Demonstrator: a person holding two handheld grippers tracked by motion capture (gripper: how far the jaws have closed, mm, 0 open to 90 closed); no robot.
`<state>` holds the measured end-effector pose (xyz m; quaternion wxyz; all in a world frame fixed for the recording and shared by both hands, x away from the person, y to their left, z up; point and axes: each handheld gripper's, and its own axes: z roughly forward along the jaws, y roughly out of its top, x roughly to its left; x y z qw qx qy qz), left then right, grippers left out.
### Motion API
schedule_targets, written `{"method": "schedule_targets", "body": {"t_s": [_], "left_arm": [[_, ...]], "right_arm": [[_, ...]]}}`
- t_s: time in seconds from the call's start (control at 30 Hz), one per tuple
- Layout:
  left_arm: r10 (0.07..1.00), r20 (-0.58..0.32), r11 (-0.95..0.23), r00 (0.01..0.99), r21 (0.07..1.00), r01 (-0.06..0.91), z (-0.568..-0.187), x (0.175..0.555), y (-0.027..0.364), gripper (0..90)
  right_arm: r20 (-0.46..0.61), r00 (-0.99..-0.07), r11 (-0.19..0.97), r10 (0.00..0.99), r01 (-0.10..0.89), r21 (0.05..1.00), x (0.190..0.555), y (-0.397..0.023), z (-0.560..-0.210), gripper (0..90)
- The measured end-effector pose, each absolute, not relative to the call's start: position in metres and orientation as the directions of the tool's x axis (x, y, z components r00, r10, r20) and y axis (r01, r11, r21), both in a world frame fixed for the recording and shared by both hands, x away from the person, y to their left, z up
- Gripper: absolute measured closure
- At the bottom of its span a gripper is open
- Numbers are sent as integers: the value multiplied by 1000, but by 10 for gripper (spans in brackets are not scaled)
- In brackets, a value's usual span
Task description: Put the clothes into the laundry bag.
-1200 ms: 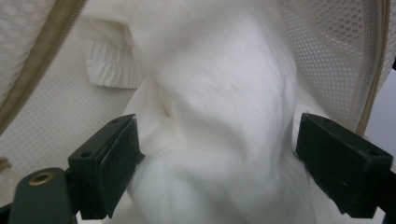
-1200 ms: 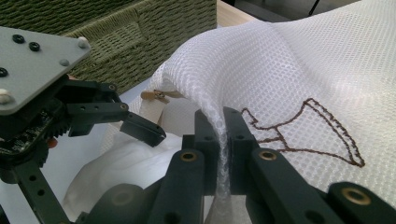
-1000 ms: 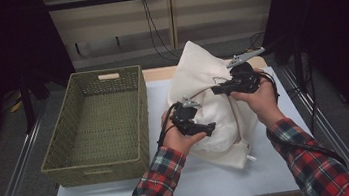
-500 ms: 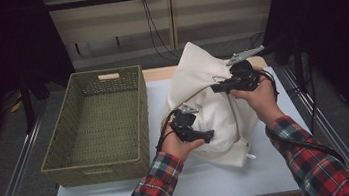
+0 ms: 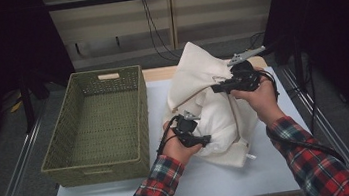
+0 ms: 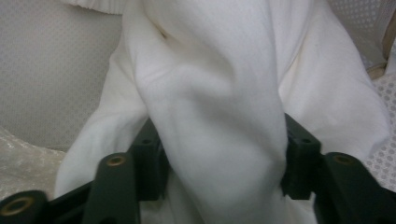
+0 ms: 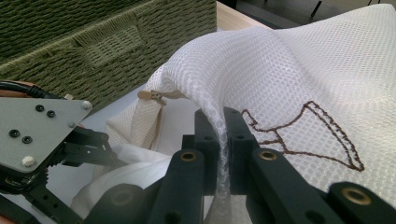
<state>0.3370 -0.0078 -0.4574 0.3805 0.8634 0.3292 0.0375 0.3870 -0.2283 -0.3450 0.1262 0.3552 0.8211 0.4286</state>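
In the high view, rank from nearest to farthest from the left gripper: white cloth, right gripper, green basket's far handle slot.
1. White cloth: bunched between the jaws of the left gripper, which have just been closing.
2. Right gripper: up and to the right, pinching the mesh bag.
3. Handle slot: far left, on the basket's back wall.

The mesh bag (image 7: 299,60) is showing white, with a brown stitched outline on its netting (a cone-like shape). The cloth (image 6: 219,121) bunched inside it is looking plain creamy white. The basket (image 5: 96,125) is showing a woven olive green. The sleeves (image 5: 316,161) are wearing a red, white and dark plaid. The tabletop (image 5: 213,181) is appearing pale white.
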Motion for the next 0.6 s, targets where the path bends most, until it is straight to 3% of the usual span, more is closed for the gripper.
{"method": "schedule_targets", "body": {"t_s": [0.17, 0.6], "left_arm": [[601, -182, -498, 778, 677, 543, -459, 336, -11, 670], [625, -182, -482, 759, 675, 559, -449, 336, -12, 737]], "right_arm": [[101, -713, 373, 693, 476, 797, 390, -229, -345, 865], [95, -715, 377, 693, 471, 797, 386, -232, -342, 866]]}}
